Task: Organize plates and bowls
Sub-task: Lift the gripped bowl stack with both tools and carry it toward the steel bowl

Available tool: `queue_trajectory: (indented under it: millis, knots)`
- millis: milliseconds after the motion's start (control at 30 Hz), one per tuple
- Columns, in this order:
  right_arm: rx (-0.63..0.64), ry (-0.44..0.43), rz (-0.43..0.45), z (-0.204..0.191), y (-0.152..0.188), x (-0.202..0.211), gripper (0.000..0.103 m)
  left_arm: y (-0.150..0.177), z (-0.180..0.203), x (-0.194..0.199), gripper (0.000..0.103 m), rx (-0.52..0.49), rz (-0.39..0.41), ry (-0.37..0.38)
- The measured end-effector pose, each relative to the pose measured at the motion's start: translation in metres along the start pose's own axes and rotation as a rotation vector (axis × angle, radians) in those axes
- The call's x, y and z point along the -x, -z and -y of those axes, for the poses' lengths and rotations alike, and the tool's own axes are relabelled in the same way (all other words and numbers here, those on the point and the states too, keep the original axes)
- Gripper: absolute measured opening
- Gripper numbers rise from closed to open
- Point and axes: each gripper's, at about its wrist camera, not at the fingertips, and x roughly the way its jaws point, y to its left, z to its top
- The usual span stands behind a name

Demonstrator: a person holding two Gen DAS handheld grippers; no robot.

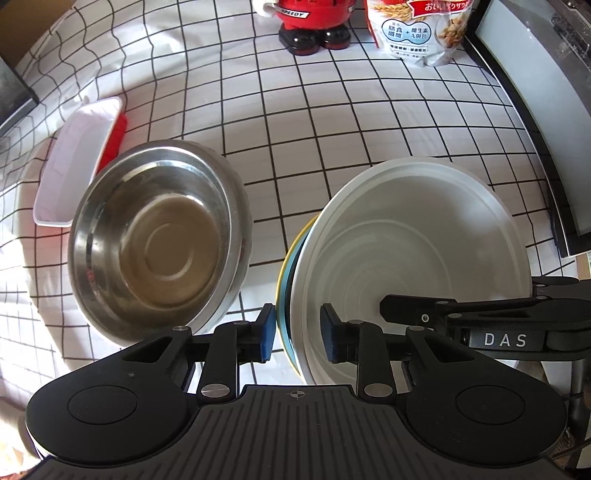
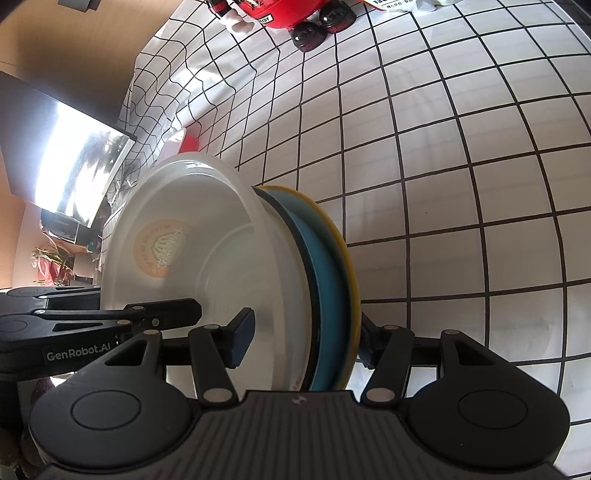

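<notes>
A stack of dishes is tipped up on its edge: a white bowl, a blue plate and a yellow plate nested behind it. My right gripper is shut on the stack, one pad inside the white bowl and the other finger hidden behind the yellow plate. My left gripper straddles the stack's rim. Its left pad lies on the yellow edge and its right pad on the white bowl's inner wall. A steel bowl sits on the table left of the stack.
A white rectangular tray on a red one lies beyond the steel bowl. A red toy figure and a cereal bag stand at the far edge of the checked tablecloth. A dark-framed panel borders the right side.
</notes>
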Motion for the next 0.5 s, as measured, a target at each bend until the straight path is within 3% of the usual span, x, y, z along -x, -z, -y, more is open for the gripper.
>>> queue_trajectory:
  millis: [500]
  knots:
    - [0.004, 0.002, 0.0, -0.0005, 0.0008, 0.0002, 0.057, 0.0014, -0.0023, 0.001, 0.03, 0.018, 0.003, 0.008]
